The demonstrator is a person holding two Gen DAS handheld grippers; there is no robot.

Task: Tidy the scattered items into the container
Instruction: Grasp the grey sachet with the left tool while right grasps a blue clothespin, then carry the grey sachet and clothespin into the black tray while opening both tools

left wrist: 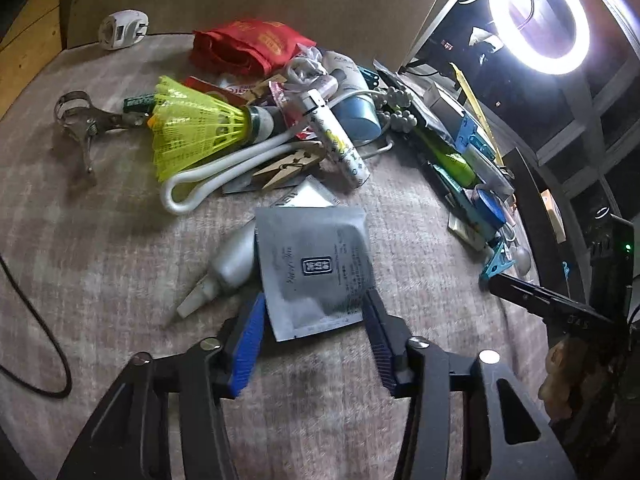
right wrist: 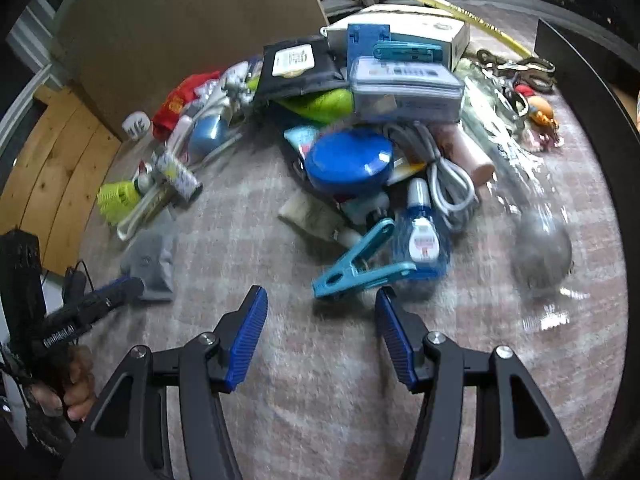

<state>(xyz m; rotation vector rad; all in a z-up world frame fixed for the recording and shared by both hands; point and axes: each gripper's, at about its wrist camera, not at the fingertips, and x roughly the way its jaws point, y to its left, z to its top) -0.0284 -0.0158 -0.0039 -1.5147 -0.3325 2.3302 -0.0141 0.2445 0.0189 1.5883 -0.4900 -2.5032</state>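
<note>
My left gripper [left wrist: 314,312] is open, its blue pads on either side of the near end of a silver foil sachet [left wrist: 316,264] lying on the grey cloth. A small white squeeze bottle [left wrist: 228,266] lies just left of the sachet. My right gripper [right wrist: 322,308] is open and empty, just short of a teal clothespin [right wrist: 360,264] and a small blue bottle [right wrist: 420,236]. The left gripper also shows in the right wrist view [right wrist: 124,290], beside the sachet [right wrist: 150,264]. The right wrist view is motion-blurred.
A pile lies beyond: yellow shuttlecock [left wrist: 196,128], wooden clothespin [left wrist: 284,168], red bag [left wrist: 248,46], blue round case [right wrist: 348,160], white cable [right wrist: 448,184], clear box [right wrist: 404,88], metal clip [left wrist: 80,124]. A ring light [left wrist: 540,20] glares at right. A black cable [left wrist: 36,344] runs at left.
</note>
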